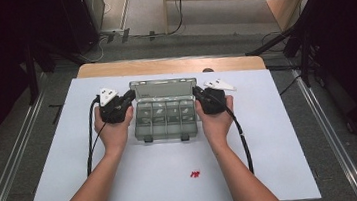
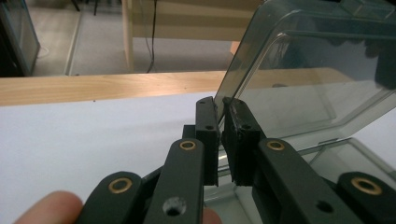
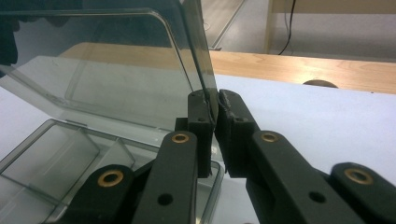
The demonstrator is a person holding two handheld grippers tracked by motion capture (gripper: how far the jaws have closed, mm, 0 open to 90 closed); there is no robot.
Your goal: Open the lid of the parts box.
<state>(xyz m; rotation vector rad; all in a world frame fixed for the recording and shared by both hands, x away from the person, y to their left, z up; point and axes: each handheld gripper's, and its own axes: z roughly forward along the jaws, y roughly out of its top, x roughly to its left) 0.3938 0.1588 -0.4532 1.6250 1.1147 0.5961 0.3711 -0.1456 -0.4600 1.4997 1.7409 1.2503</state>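
White sheet (image 1: pixel 269 121) covers most of a wooden table (image 1: pixel 172 63), w/ grey floor and dark stands beyond. Clear compartment box (image 1: pixel 166 124) sits mid-sheet, slightly toward the far side, base flat, w/ small pale bits in the far row of cells. Its lid (image 1: pixel 163 88) is open and stands up along the box's far edge, tilted back a bit. Left gripper (image 1: pixel 128 96) is at the lid's left edge, jaws nearly closed and pinching that edge; left gripper view shows the lid's rim between the pads. Right gripper (image 1: pixel 196 91) mirrors it at the lid's right edge, jaws likewise clamped on the rim. Hands flank the box on both sides. Small red bits (image 1: pixel 194 173) lie on the sheet nearer the person than the box, well apart from it.
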